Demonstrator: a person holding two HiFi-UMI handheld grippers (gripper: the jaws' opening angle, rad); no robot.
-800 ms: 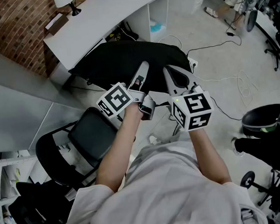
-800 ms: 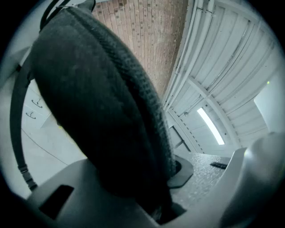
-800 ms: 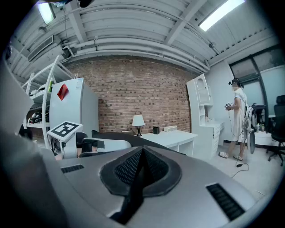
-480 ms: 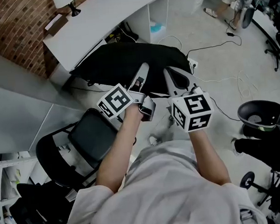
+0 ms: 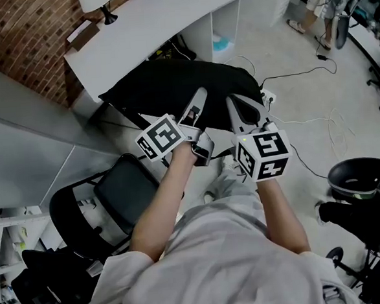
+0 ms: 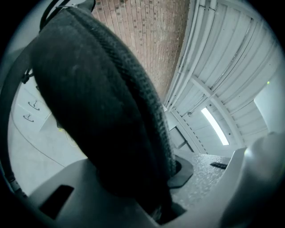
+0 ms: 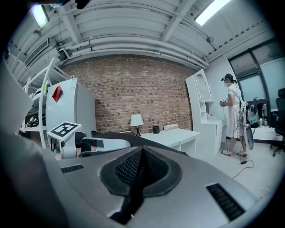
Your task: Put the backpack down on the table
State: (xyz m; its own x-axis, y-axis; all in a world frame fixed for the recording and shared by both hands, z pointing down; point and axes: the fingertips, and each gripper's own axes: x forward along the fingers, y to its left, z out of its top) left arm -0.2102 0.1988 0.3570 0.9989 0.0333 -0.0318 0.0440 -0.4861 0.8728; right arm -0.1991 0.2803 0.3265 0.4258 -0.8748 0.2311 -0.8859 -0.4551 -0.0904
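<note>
White lamp (image 5: 96, 0) by brick wall (image 5: 20, 36), black chair (image 5: 122, 188), standing person in white (image 7: 234, 116)

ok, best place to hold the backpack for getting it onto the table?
Probably its near top edge, approached from the person's side with the tongs about level. The backpack is a slack black mass, so two spread holds suit it. The left tongs go around the thick padded part with ribbed edging. The right tongs pinch a thin dark strip.

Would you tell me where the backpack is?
Head view, centre: the backpack hangs from the left gripper and right gripper, just before the white table.
</note>
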